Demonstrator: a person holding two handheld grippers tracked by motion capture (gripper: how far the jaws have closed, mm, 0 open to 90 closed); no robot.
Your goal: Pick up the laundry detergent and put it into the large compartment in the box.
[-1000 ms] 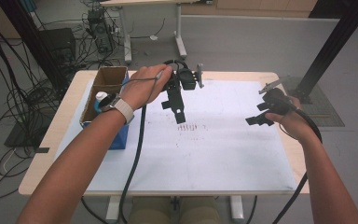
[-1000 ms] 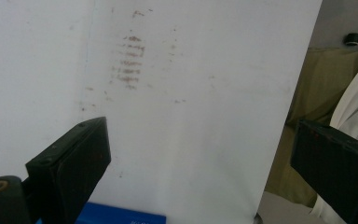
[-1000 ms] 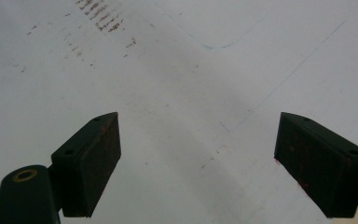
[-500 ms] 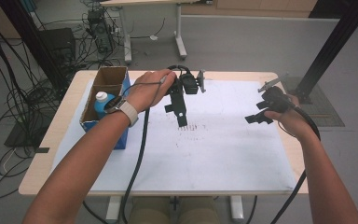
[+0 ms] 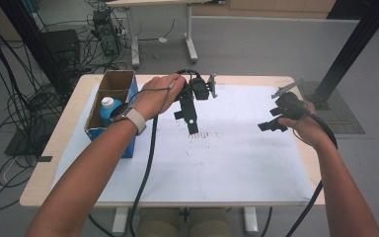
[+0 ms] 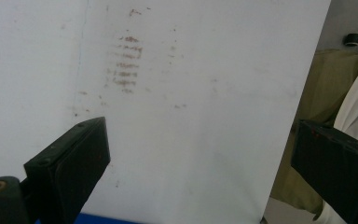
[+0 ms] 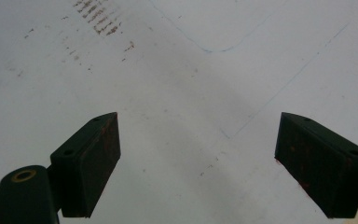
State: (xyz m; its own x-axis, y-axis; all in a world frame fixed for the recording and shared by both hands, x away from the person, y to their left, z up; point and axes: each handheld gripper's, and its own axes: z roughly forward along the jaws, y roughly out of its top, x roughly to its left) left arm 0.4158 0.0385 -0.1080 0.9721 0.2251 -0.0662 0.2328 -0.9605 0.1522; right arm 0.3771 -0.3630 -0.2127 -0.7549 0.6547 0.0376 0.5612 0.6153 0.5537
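My left gripper point(image 5: 186, 121) hangs over the far middle of the white sheet point(image 5: 237, 158), held by a hand with a wristwatch. Its jaws point down at the sheet and back toward the person. In the left gripper view this gripper point(image 6: 200, 135) stands wide open with nothing between the jaws, above brown smudges point(image 6: 126, 65) on the paper. My right gripper point(image 5: 271, 120) hovers near the sheet's far right side. In the right gripper view it point(image 7: 198, 123) is also wide open over bare paper with faint blue pen lines point(image 7: 242, 121).
An open cardboard box point(image 5: 121, 81) with a blue side stands at the table's far left and holds a blue bottle with a white cap point(image 5: 107, 106). Cables trail from both grippers toward the front edge. A black post point(image 5: 345, 54) rises beyond the far right corner.
The left hand and its gripper have drifted slightly toward the person. The right gripper has stayed in place. Both remain open.
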